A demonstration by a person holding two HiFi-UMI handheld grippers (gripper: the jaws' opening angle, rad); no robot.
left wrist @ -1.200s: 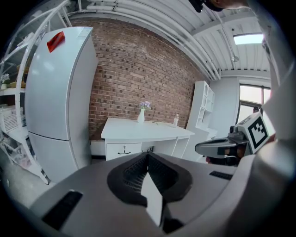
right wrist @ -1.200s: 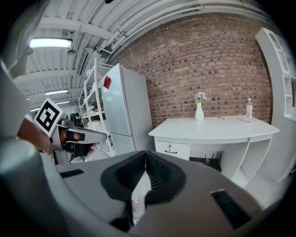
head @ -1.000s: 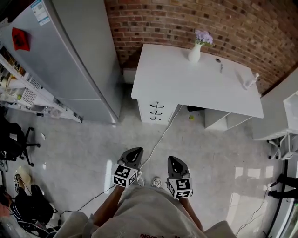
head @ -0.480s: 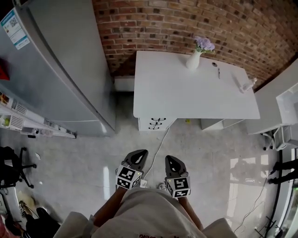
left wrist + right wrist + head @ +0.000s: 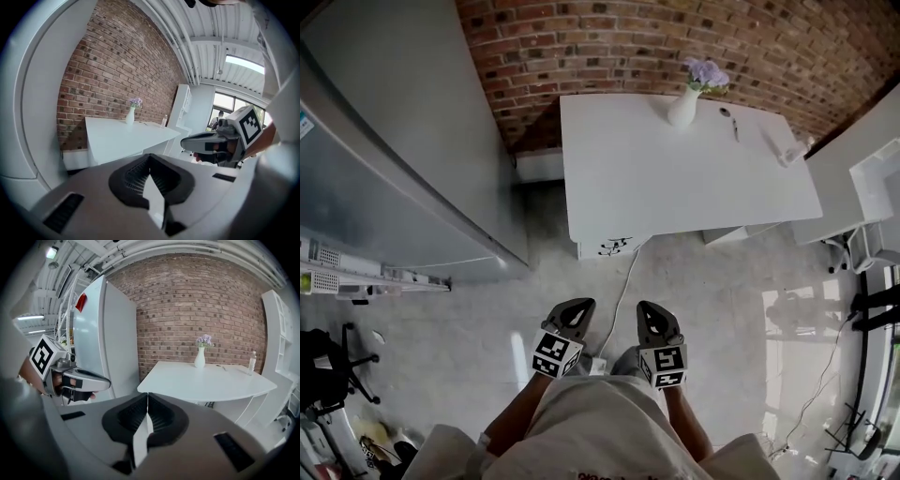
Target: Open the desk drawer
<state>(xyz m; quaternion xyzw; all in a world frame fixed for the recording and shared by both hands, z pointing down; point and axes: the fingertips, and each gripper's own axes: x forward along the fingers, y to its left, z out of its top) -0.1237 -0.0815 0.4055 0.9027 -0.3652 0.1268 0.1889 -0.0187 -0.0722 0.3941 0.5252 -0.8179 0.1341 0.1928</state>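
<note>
A white desk [image 5: 675, 178] stands against the brick wall. Its drawer stack [image 5: 614, 247] with dark handles peeks out under the front left edge, mostly hidden by the top. My left gripper [image 5: 575, 306] and right gripper [image 5: 647, 307] hover side by side over the floor, well short of the desk, both pointing at it. Each is shut with nothing between the pads. In the left gripper view the left gripper [image 5: 150, 157] faces the desk [image 5: 122, 136]. In the right gripper view the right gripper [image 5: 147, 395] faces the desk corner [image 5: 154, 383].
A tall grey fridge [image 5: 403, 141] stands left of the desk. A white vase with flowers [image 5: 682, 108] and a small bottle [image 5: 787, 155] sit on the desk top. A white cable [image 5: 623, 286] runs across the floor toward the drawers. A white shelf unit [image 5: 862, 187] stands at the right.
The person has walked toward the desk with both grippers. The desk now lies closer and the drawer fronts have slid mostly under its top edge. Both grippers stay shut.
</note>
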